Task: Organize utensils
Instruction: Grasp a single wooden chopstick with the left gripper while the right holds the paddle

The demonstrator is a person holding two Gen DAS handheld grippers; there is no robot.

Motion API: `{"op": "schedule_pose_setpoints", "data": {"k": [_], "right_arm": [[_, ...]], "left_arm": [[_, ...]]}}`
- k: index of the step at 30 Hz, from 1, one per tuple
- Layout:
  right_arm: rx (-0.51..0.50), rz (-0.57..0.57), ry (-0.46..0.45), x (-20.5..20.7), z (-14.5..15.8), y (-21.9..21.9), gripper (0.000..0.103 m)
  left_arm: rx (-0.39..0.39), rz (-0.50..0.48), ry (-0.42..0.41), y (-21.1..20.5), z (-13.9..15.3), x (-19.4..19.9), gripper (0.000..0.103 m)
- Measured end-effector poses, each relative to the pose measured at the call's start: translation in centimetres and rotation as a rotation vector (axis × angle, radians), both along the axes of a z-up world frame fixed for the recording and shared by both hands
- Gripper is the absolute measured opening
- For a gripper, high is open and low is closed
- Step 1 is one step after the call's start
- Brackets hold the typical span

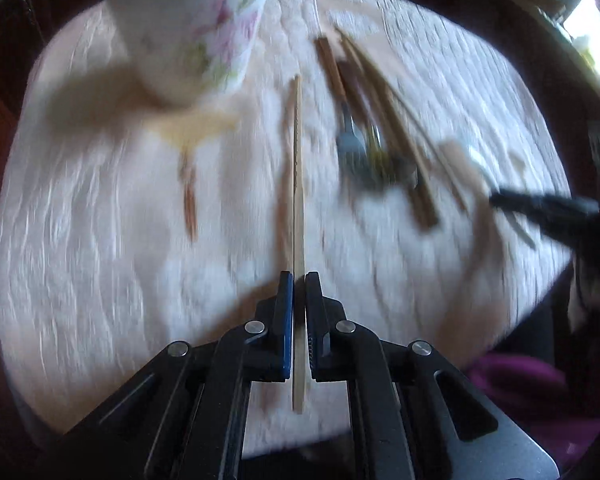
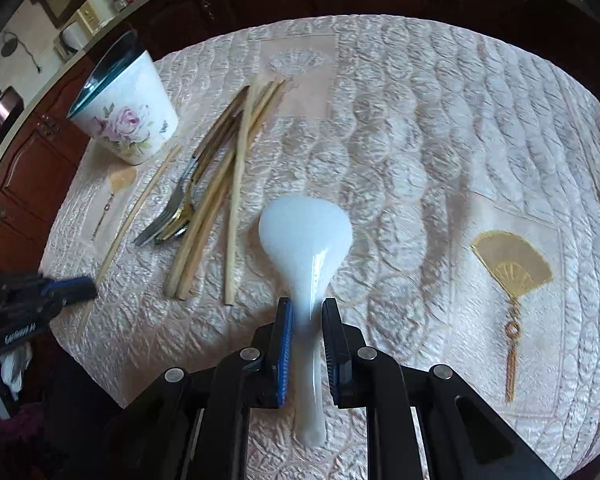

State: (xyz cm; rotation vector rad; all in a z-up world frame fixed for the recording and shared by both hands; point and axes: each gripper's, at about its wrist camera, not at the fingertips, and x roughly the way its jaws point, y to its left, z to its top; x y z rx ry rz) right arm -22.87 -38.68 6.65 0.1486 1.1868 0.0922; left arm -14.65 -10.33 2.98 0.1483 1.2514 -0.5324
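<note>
Fingers of the left gripper (image 1: 299, 280) clamp a thin pale bamboo chopstick (image 1: 298, 184) pointing to twelve o'clock; the right gripper (image 2: 303, 308) pinches a white ceramic soup spoon (image 2: 306, 240). Only the right wrist view sharply shows the rose-printed pot (image 2: 126, 114) at ten o'clock and unreadable white lettering on the other gripper.

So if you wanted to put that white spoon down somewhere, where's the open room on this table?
The widest bare stretch of quilted cloth lies right of the white spoon, above the gold fan embroidery. It is crowded on the left: chopsticks and a fork lie piled beside the floral cup.
</note>
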Motion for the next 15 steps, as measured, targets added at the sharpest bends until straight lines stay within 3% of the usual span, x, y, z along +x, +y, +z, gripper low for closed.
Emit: {"op": "schedule_pose_setpoints", "data": {"k": [3,8,12,14,15], "right_arm": [[-0.053,0.006,-0.037,-0.3,1.0,0.1,0.039],[-0.145,0.085,-0.073,1.0,1.9,1.8,0.039],[-0.171,0.123,-0.045,2.7,0.9,2.5,0.039],[-0.139,0.102,-0.029,3.4,0.6,1.7,0.040],[-0.101,0.095,-0.017,3.9,0.3,1.3,0.046]], "left_arm": [[0.021,-0.022,-0.018,0.9,0.3,-1.2,0.007],[0.032,-0.013,-0.115,0.3,1.6,0.0,0.021],[0.024,0.004,-0.173,-1.1,1.9,1.9,0.032],[0.018,0.012,-0.164,-2.0,1.5,3.4,0.033],[0.017,0.012,-0.157,-2.7,1.2,4.1,0.034]]}}
